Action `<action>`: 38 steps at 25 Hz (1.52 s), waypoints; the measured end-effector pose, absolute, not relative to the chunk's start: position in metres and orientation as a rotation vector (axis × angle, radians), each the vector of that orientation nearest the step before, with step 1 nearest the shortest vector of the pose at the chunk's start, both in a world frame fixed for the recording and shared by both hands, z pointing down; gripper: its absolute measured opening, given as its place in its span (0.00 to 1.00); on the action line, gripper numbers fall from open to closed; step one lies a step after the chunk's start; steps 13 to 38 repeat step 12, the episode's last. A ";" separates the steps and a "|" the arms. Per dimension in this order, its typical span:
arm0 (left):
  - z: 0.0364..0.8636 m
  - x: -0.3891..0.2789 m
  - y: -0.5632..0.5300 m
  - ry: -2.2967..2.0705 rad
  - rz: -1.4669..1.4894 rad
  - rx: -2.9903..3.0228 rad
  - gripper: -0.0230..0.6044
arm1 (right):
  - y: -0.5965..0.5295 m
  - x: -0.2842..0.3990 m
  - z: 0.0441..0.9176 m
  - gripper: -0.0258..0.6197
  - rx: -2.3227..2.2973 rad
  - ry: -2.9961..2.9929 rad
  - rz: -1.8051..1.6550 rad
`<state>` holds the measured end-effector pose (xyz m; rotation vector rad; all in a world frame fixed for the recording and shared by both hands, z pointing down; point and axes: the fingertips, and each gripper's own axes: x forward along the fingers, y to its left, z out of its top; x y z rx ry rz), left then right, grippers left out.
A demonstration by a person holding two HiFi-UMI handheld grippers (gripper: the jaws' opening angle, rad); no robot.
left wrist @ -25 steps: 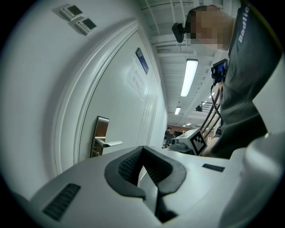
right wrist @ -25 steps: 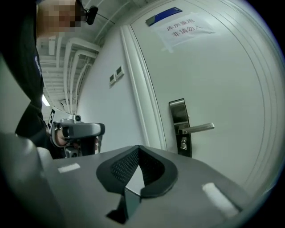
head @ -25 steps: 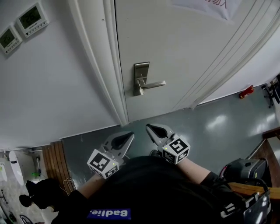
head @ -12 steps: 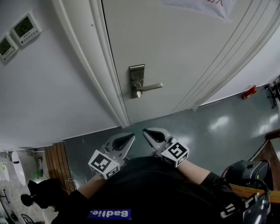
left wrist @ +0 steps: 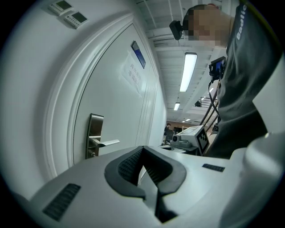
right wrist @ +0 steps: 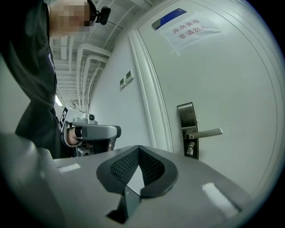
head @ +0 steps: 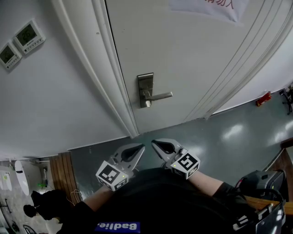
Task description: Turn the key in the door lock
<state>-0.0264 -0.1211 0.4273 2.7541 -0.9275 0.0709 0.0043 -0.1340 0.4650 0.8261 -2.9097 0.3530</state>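
The door [head: 183, 55] is smooth and white-painted with a faint satin sheen; its lock plate [head: 145, 83] and lever handle [head: 161, 96] look like brushed metal. A paper notice [head: 206, 5] lies flat on it. The floor [head: 229, 132] is glossy — lights mirror in it. The left hand-held gripper [head: 138, 147] and right hand-held gripper [head: 155, 143] have matt grey plastic shells — their pads [right wrist: 124, 168] are black and finely dimpled

Two wall control panels [head: 28, 34] with small screens hang on the white wall [head: 55, 105]. A paper notice [head: 206, 7] with red print sits at top of frame. A small red object [head: 261, 99], perhaps a doorstop, lies on the glossy grey-green floor [head: 238, 132]. A fluorescent strip light [left wrist: 188, 71] glows overhead.
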 end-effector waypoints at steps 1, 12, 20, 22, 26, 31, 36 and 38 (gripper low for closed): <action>0.427 -0.026 -0.121 -0.925 0.077 2.756 0.03 | -0.133 0.003 0.465 0.04 0.823 -2.911 0.346; 0.430 -0.027 -0.118 -0.940 0.044 2.771 0.03 | -0.130 0.002 0.464 0.04 0.818 -2.918 0.349; 0.430 -0.027 -0.118 -0.940 0.044 2.771 0.03 | -0.130 0.002 0.464 0.04 0.818 -2.918 0.349; 0.430 -0.027 -0.118 -0.940 0.044 2.771 0.03 | -0.130 0.002 0.464 0.04 0.818 -2.918 0.349; 0.430 -0.027 -0.118 -0.940 0.044 2.771 0.03 | -0.130 0.002 0.464 0.04 0.818 -2.918 0.349; 0.430 -0.027 -0.118 -0.940 0.044 2.771 0.03 | -0.130 0.002 0.464 0.04 0.818 -2.918 0.349; 0.430 -0.027 -0.118 -0.940 0.044 2.771 0.03 | -0.130 0.002 0.464 0.04 0.818 -2.918 0.349; 0.430 -0.027 -0.118 -0.940 0.044 2.771 0.03 | -0.130 0.002 0.464 0.04 0.818 -2.918 0.349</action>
